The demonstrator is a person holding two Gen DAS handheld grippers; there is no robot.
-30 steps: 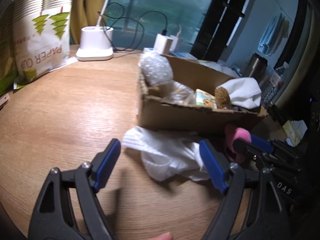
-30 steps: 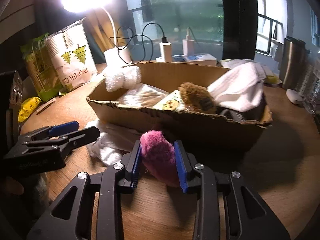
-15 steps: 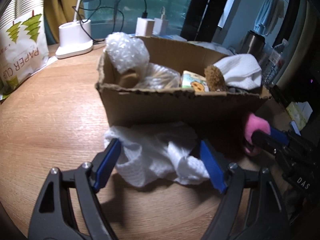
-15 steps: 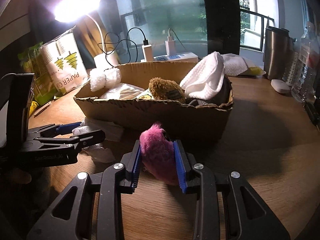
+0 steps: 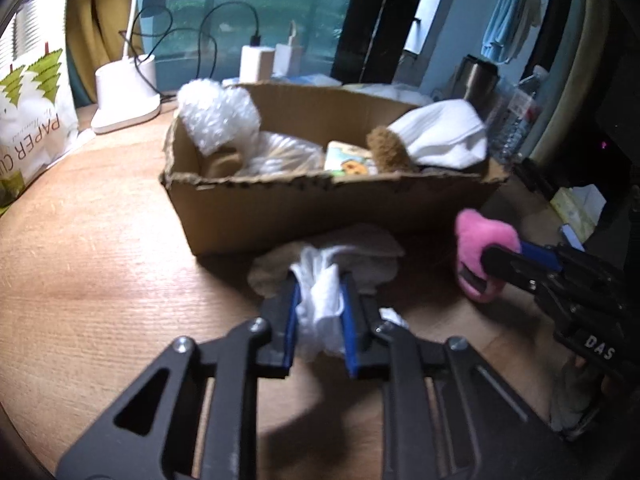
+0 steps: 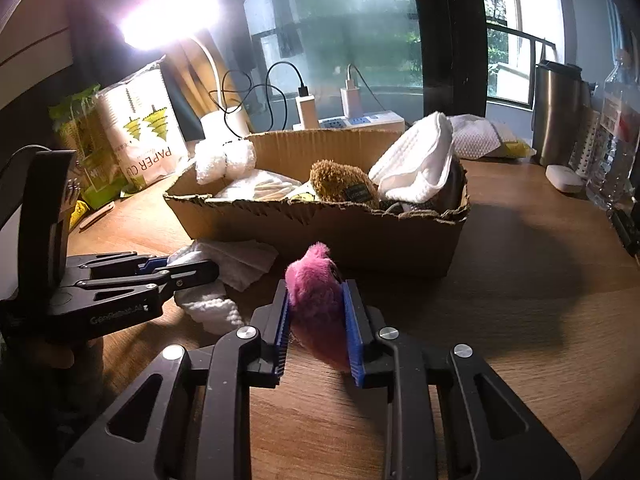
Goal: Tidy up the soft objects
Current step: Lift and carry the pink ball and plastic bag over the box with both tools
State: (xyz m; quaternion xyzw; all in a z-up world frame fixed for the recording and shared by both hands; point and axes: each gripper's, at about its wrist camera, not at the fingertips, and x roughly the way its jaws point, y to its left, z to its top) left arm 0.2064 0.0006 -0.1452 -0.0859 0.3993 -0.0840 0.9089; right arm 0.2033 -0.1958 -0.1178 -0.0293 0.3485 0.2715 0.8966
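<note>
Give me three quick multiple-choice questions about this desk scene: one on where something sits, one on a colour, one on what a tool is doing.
1. Where does the white cloth lie?
A. in the cardboard box
B. on the table in front of the box
C. on the steel mug

2. What colour is the fluffy toy in the right gripper?
A. pink
B. green
C. blue

3. What is the left gripper doing?
A. hanging open
B. pinching the white cloth
C. holding a cable

Answers: 1 B, it lies before the cardboard box; 2 A, pink fur shows between the fingers; 3 B, both fingers squeeze the cloth.
</note>
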